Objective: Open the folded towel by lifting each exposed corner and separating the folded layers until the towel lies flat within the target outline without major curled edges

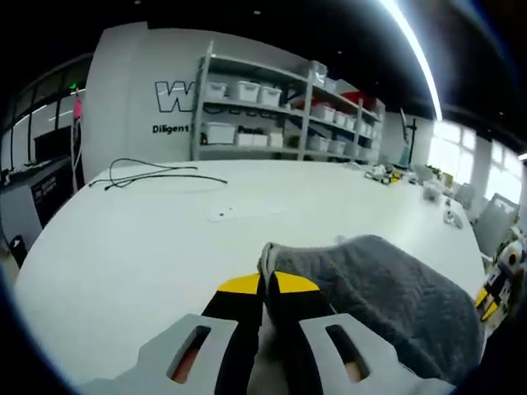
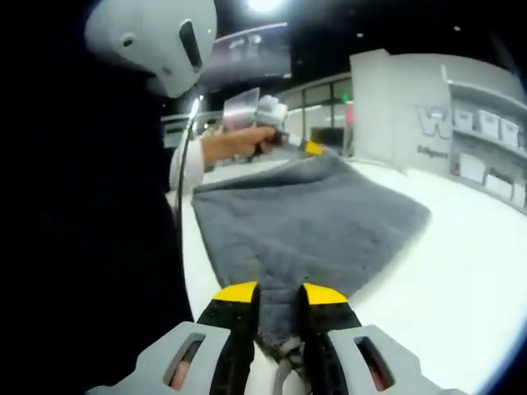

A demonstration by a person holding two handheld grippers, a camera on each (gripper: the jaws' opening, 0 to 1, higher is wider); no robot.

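Towel (image 2: 305, 222) mostly spread across white tabletop (image 2: 461, 271), held taut. Right gripper (image 2: 276, 317) jaws pinching near corner; left gripper (image 1: 265, 304) jaws pinching opposite edge. Remaining: lay flat, smooth edges. Target outline not discernible.

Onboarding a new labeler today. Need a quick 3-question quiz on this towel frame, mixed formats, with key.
1. True or false: the right gripper has its jaws closed on an edge of the grey towel.
2. Multiple choice: in the left gripper view, what lies on the white table far behind the towel? A) a black cable B) a red mug C) a pair of scissors
3. Fill in: in the right gripper view, the left gripper holds the towel's far corner and is held by a person's ____.

Key:
1. True; towel fabric is pinched between the yellow-tipped jaws.
2. A; the black cable lies near the far edge, before the shelving.
3. hand.
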